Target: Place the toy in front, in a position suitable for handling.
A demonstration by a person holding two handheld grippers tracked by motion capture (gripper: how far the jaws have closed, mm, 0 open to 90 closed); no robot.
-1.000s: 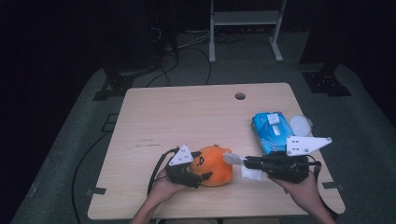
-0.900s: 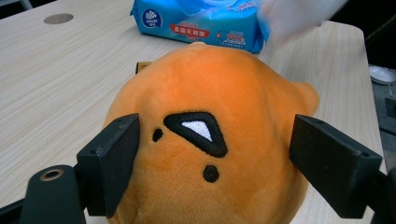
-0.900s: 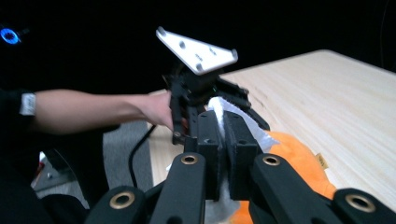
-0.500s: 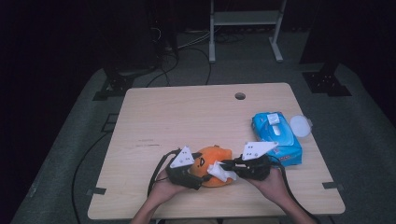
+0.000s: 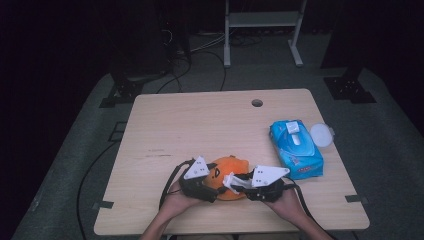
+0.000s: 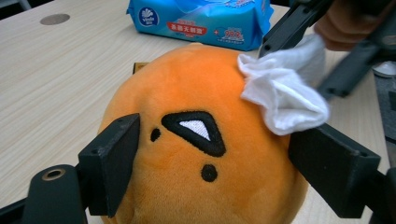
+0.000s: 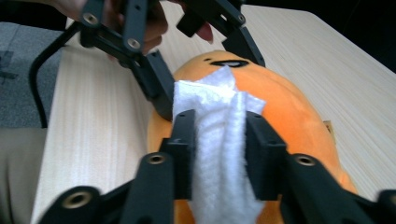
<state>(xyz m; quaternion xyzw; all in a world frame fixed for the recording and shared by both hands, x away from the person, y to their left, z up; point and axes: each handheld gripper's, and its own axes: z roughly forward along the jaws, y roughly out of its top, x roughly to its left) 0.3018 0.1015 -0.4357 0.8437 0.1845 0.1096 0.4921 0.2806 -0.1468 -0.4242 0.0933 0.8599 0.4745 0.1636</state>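
Orange plush toy [image 5: 227, 175] sits near the front edge of the table [image 5: 200, 125], roughly midway along it; taken as landmark. Left gripper [image 5: 207, 187] comes at the toy from its left side and has it clamped: in the left gripper view the two black jaws press into the plush on either side of the face, with its black triangular eye patch and small dots between them. Right gripper [image 5: 235, 182] meets the toy from the opposite side, jaws partly apart with a bunched white wipe [image 7: 219, 140] between them; jaws have just been opening, yet in the right gripper view both pads sit against the wipe. The wipe's free end lies on the toy's upper surface, touching the plush just above the face [image 6: 280, 98]. A hand [image 5: 175, 200] backs the left gripper, another hand [image 5: 292, 202] backs the right. Blue pack of wipes [image 5: 296, 147] lies to the toy's right and farther back, well apart from it; a round white lid [image 5: 321, 135] rests just beside the pack's far side. Small hole [image 5: 257, 103] in the tabletop far behind the toy.
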